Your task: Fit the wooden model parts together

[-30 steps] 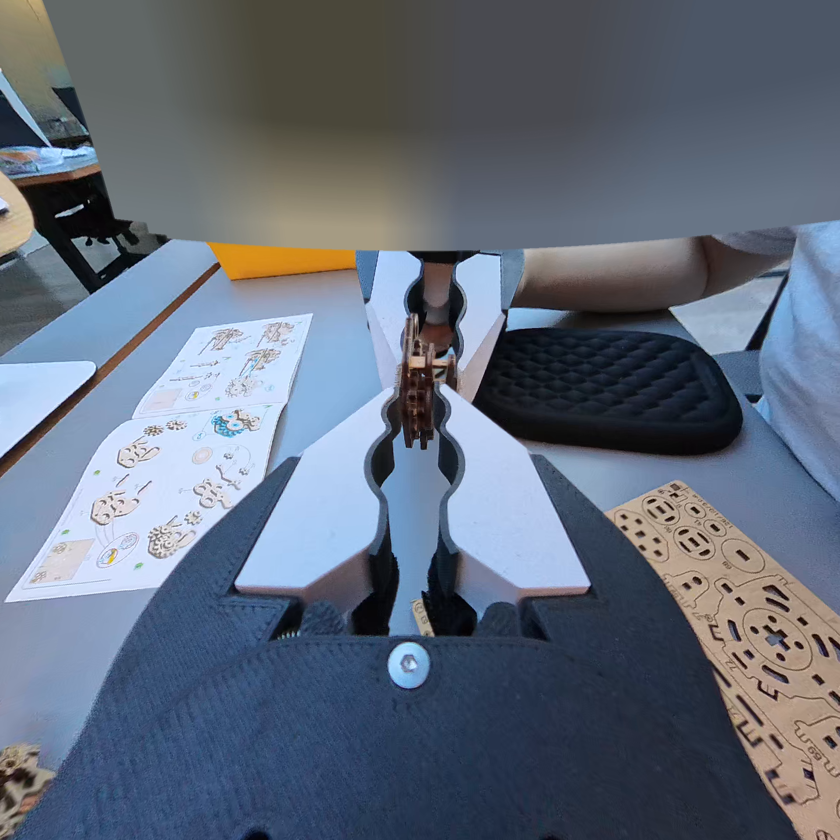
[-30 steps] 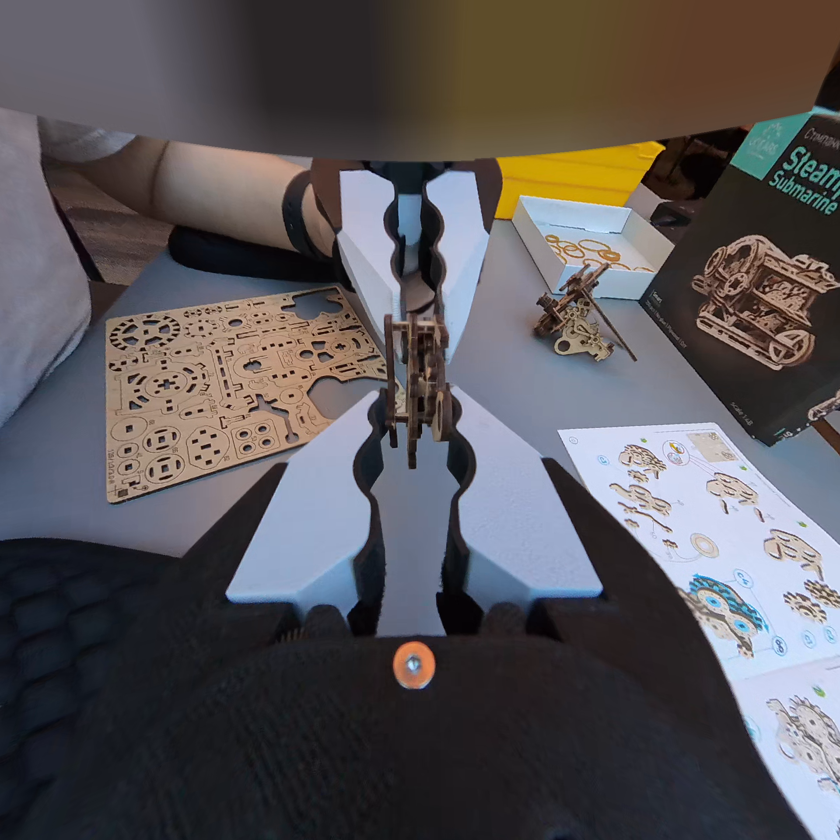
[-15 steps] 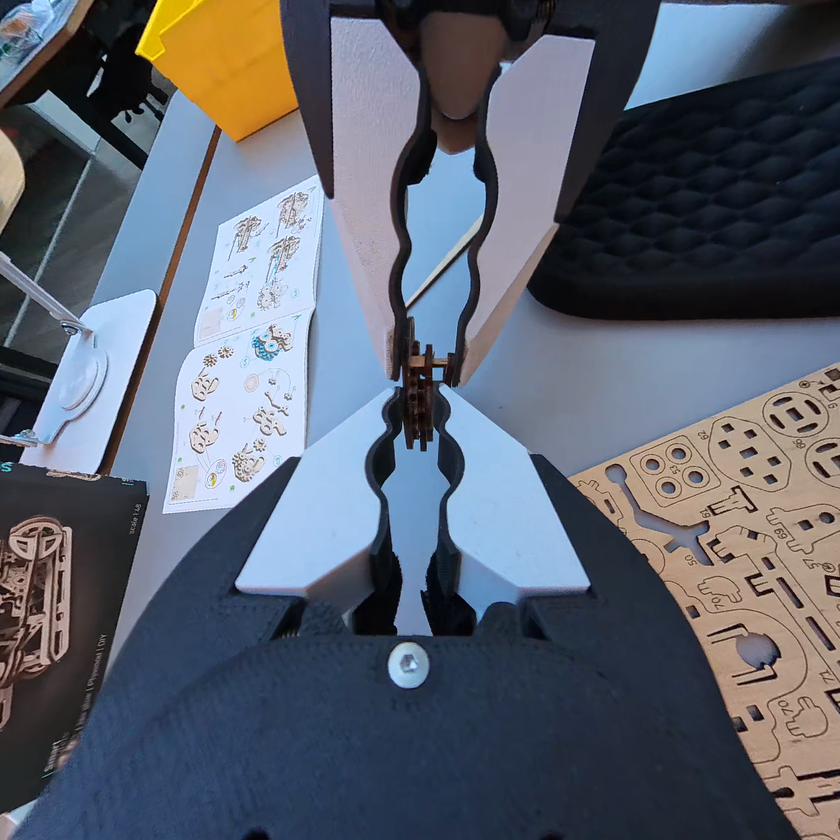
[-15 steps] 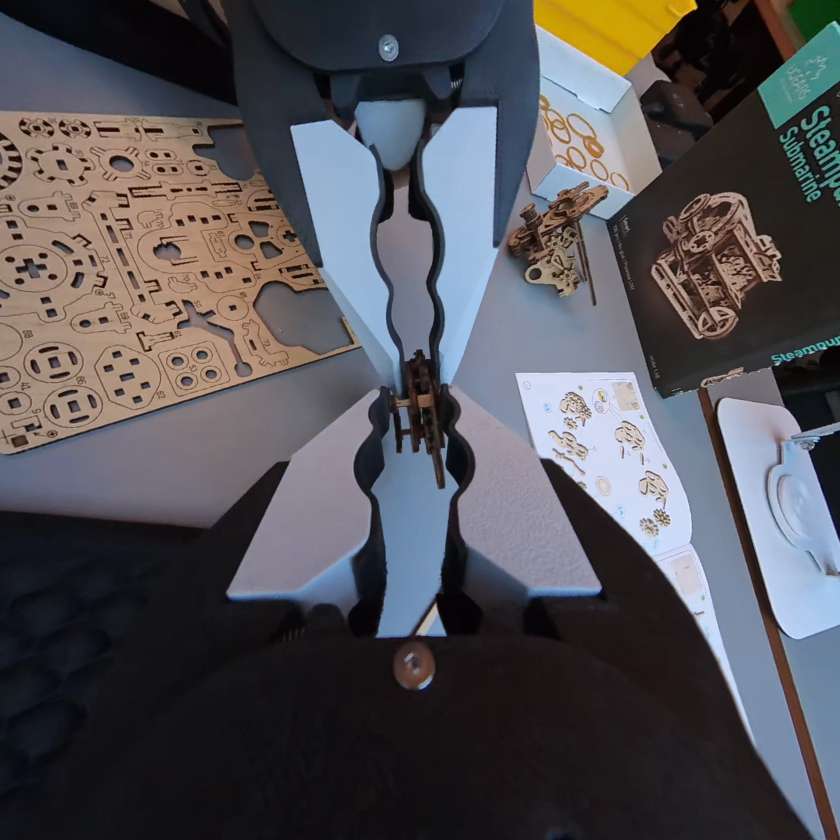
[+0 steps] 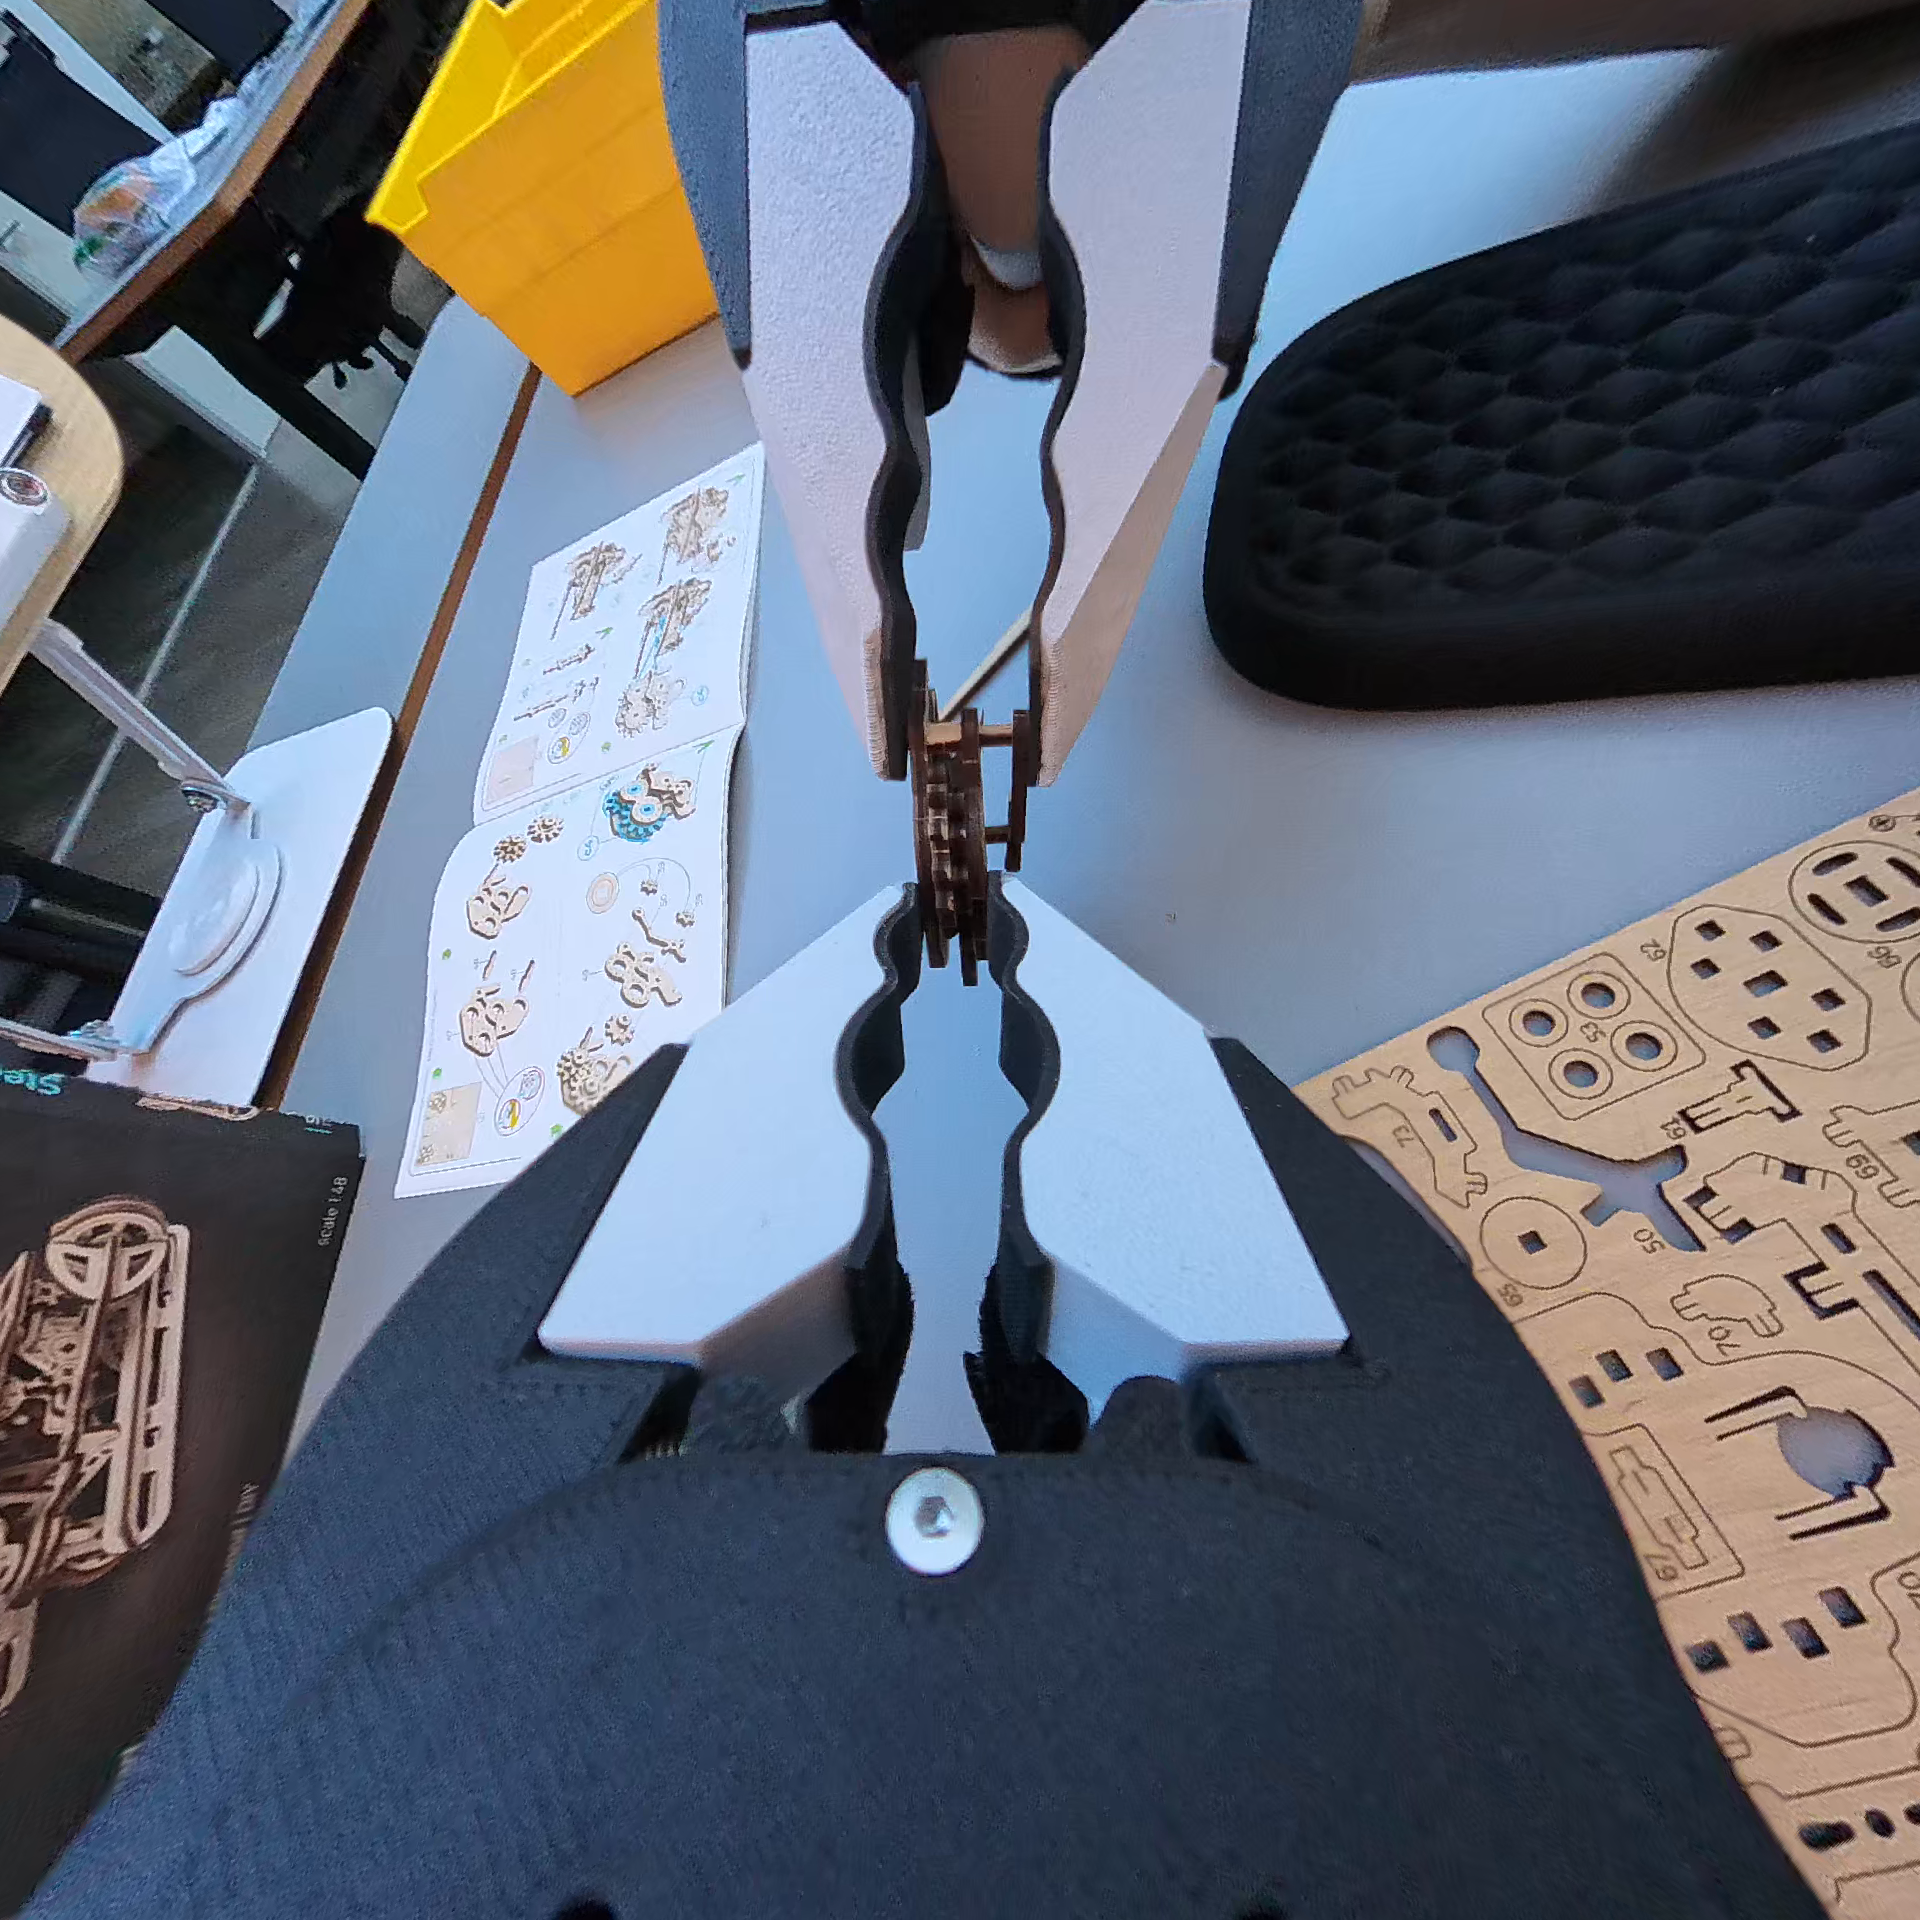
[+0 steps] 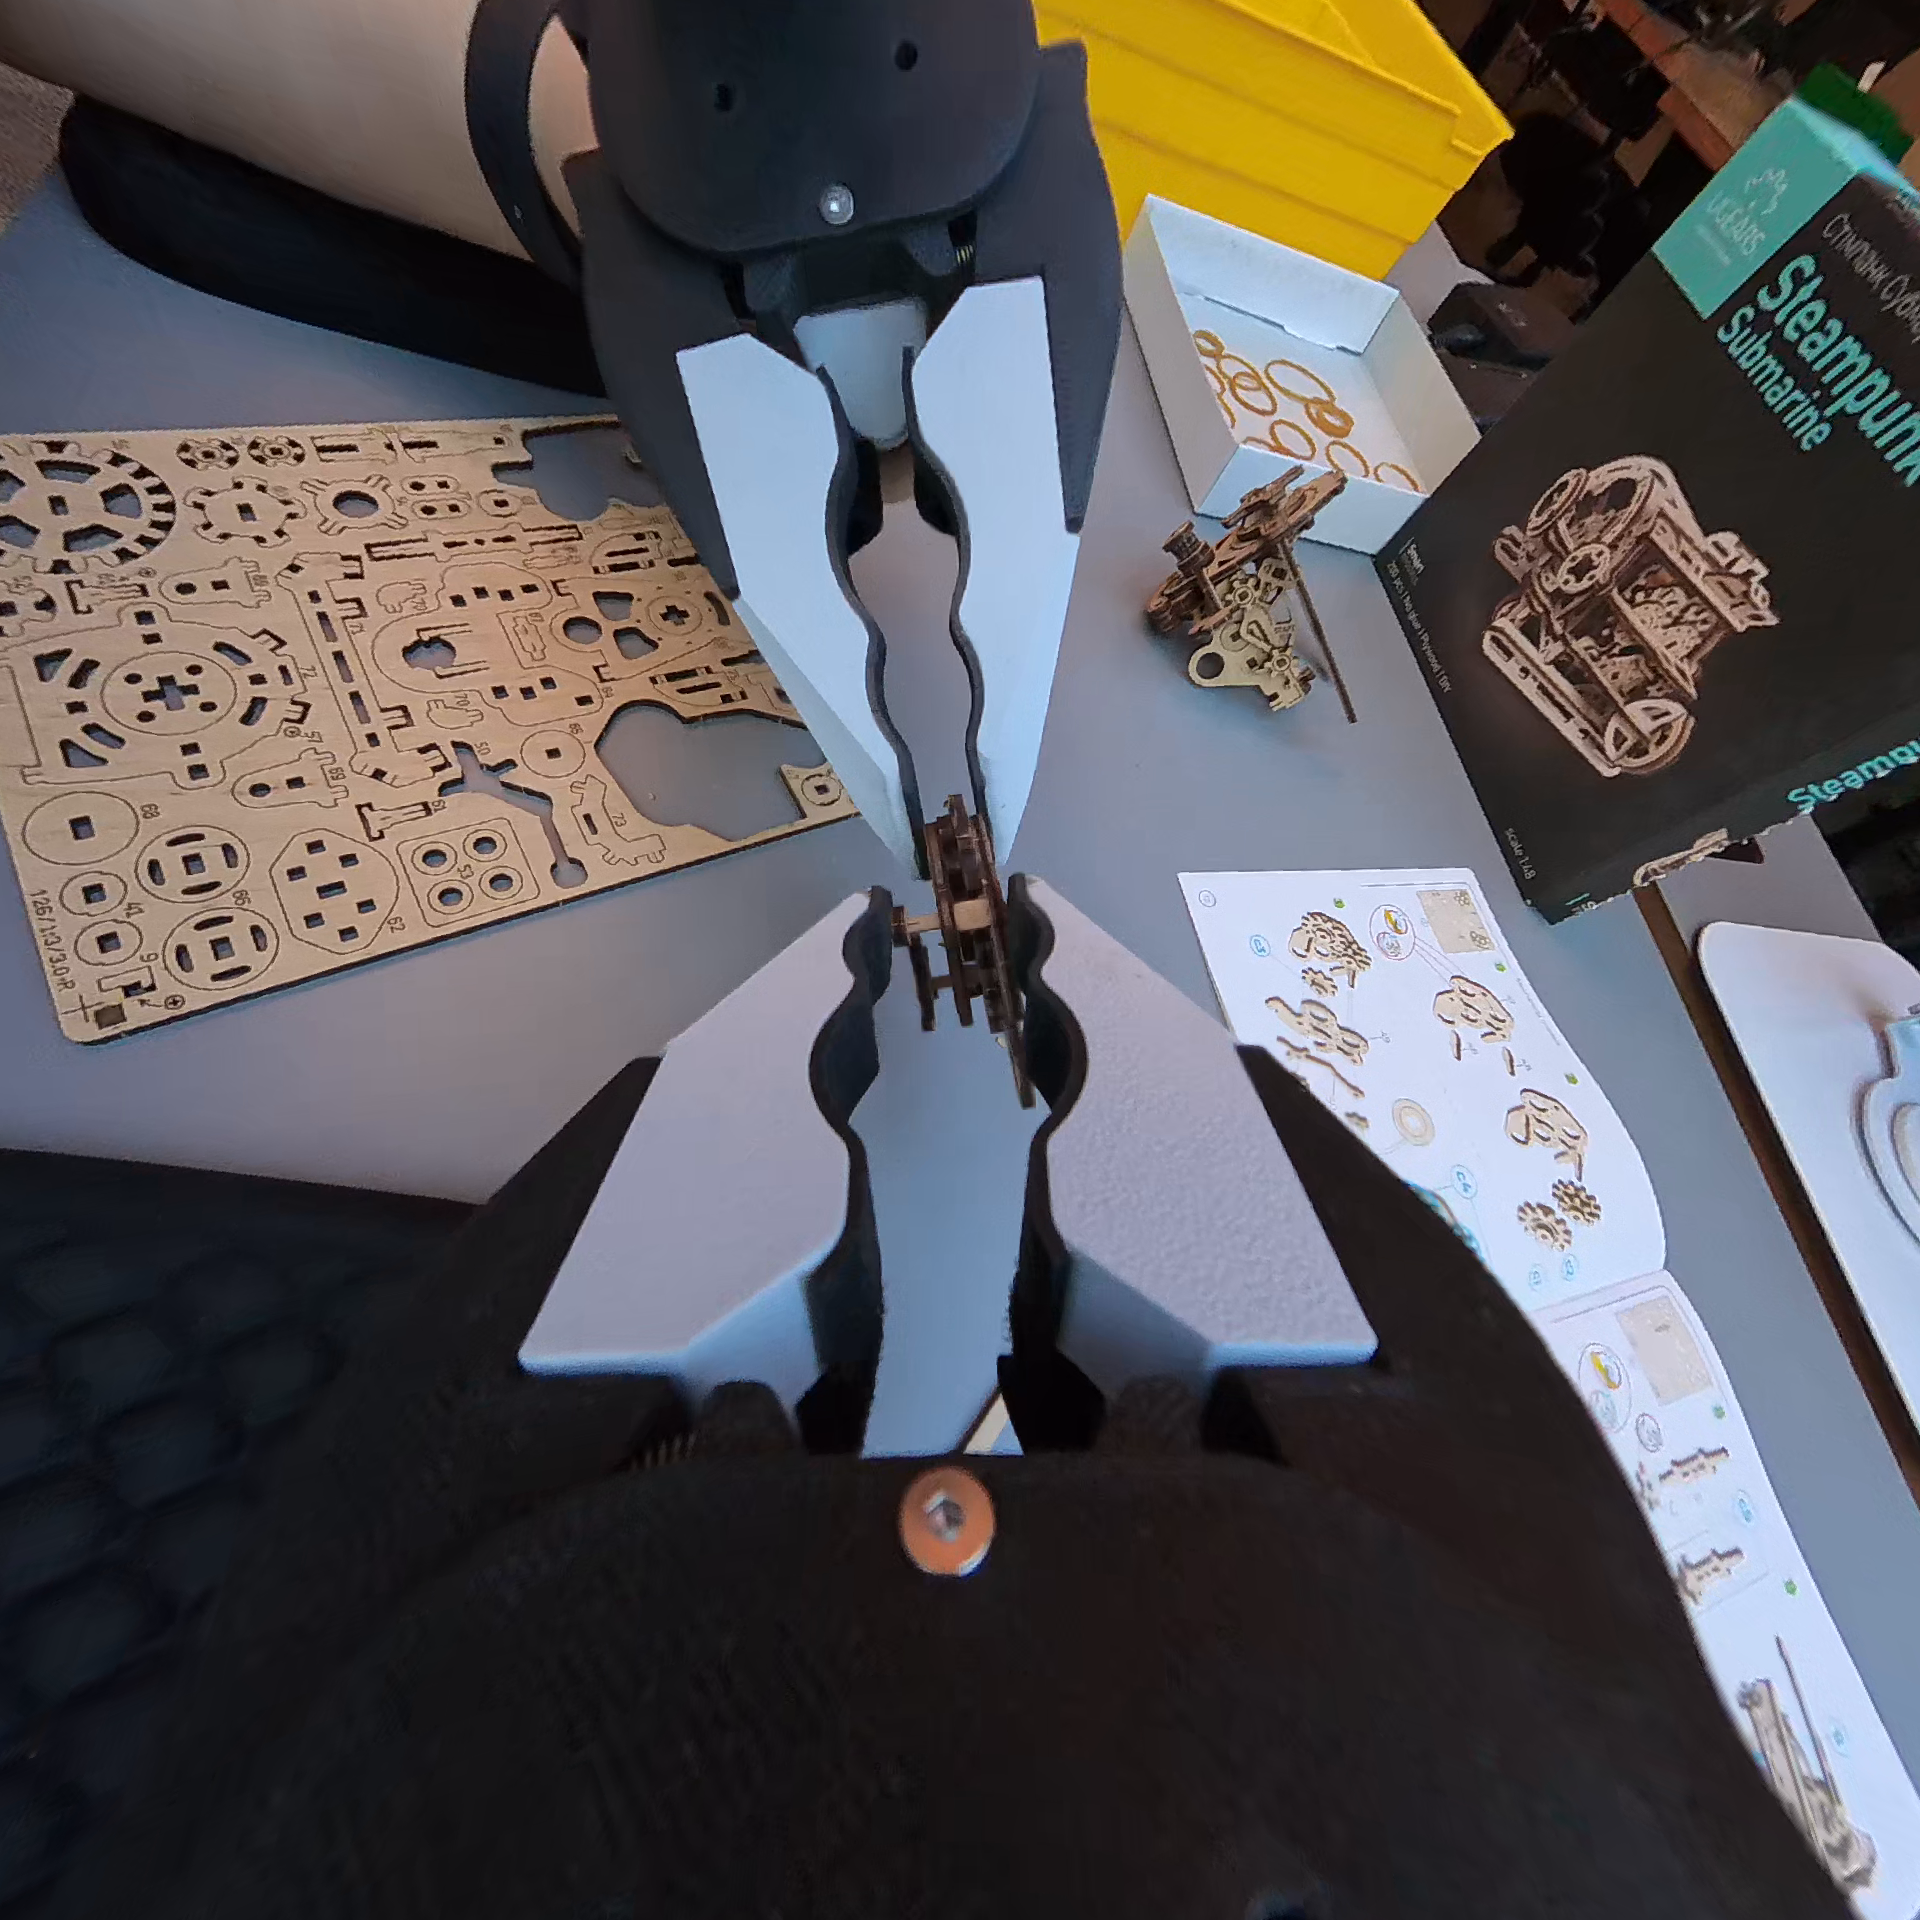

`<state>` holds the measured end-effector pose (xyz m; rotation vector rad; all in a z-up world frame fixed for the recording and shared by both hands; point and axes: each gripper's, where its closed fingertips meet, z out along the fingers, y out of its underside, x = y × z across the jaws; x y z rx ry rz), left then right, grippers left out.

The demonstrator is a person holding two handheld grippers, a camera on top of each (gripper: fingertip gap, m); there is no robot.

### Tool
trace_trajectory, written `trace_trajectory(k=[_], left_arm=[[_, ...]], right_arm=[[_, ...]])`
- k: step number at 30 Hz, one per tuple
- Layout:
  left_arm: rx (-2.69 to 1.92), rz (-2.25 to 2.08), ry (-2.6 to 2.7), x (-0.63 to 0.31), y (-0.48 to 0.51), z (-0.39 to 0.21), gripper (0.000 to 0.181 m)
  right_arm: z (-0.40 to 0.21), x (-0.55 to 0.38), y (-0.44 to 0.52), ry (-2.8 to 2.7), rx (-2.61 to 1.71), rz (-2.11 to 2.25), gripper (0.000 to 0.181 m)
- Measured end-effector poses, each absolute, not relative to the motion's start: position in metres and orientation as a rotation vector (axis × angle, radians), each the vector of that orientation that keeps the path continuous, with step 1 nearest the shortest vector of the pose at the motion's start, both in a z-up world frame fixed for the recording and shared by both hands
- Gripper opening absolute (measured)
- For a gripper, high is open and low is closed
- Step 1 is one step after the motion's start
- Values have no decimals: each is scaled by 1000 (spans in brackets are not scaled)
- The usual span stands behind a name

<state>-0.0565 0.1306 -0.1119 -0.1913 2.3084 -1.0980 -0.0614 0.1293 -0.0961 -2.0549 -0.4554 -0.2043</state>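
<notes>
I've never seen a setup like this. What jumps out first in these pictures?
Two white-fingered grippers meet tip to tip in mid-air above the grey table: the left gripper and the right gripper both pinch one small wooden gear assembly. A laser-cut plywood sheet lies beside them, with a yellow bin behind.

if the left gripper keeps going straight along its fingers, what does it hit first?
Probably the right gripper: it faces the left gripper tip to tip, both shut on the small wooden assembly, which fills the gap between them.
</notes>
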Motion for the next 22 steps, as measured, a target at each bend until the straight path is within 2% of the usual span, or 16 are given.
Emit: trace_trajectory(k=[1, 3, 6, 12, 22], left_arm=[[-192, -1051, 2316, -55, 132, -113, 9], [-194, -944, 2308, -52, 135, -112, 9], [-175, -770, 2277, -50, 138, -107, 9], [-164, -736, 2277, -57, 128, -92, 10], [-80, -602, 2231, -63, 123, -85, 9]], right_arm=[[-99, -59, 131, -442, -2075, -222, 23], [-105, -54, 134, -439, -2127, -303, 38], [-116, -51, 141, -496, -2188, -461, 44], [-122, -36, 145, -631, -2272, -774, 44], [-122, -25, 148, -660, -2329, -960, 43]])
